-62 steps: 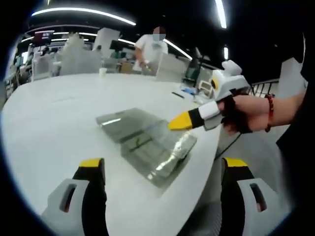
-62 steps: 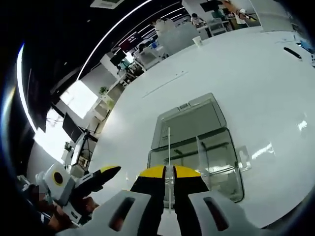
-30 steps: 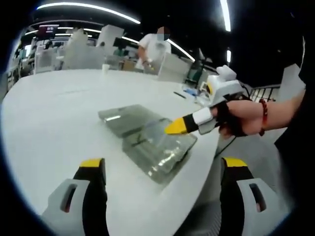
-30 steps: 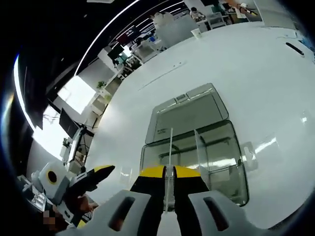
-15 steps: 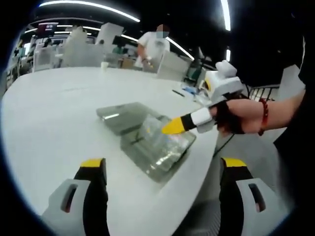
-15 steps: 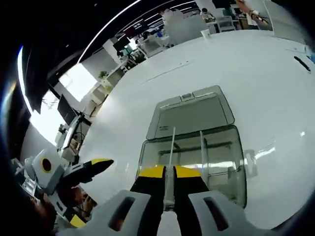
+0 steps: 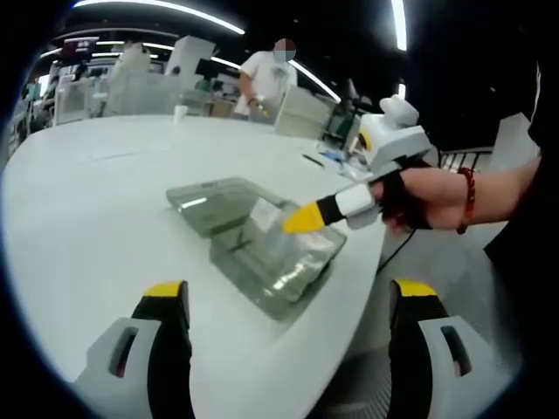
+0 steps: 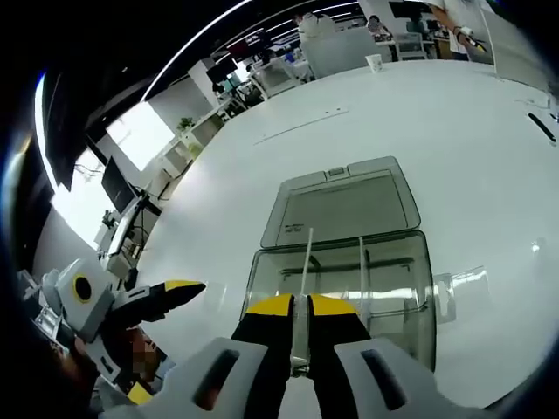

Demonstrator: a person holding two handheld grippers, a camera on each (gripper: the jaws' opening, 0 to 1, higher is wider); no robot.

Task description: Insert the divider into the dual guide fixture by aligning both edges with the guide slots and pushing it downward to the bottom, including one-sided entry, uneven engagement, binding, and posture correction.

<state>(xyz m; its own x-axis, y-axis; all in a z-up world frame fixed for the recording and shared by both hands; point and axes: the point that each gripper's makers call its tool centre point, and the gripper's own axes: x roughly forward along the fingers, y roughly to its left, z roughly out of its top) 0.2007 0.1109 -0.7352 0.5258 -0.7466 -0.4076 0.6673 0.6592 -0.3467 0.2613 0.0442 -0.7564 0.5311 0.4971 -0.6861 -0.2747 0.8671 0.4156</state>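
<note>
A clear plastic box, the guide fixture (image 7: 272, 259) (image 8: 349, 284), lies on the white table with its lid (image 7: 212, 200) (image 8: 342, 208) folded flat behind it. My right gripper (image 8: 295, 305) is shut on a thin clear divider (image 8: 306, 257), seen edge-on and held upright over the box's near left part. In the left gripper view the right gripper (image 7: 304, 218) reaches in from the right, gripped by a gloved hand, with the divider (image 7: 264, 213) above the box. A second upright clear panel (image 8: 361, 269) stands inside the box. My left gripper (image 7: 288, 295) hangs open, short of the box, nothing between its jaws.
The round white table (image 7: 96, 209) ends close behind the box on the person's side. A paper cup (image 7: 180, 113) (image 8: 375, 63) and a black pen (image 7: 314, 161) (image 8: 541, 127) lie far off. A person in white (image 7: 265, 82) stands beyond the table. The left gripper (image 8: 162, 298) sits at lower left.
My right gripper has carried the divider a little further over the box and nearer to it. The left gripper stays open and nearly still.
</note>
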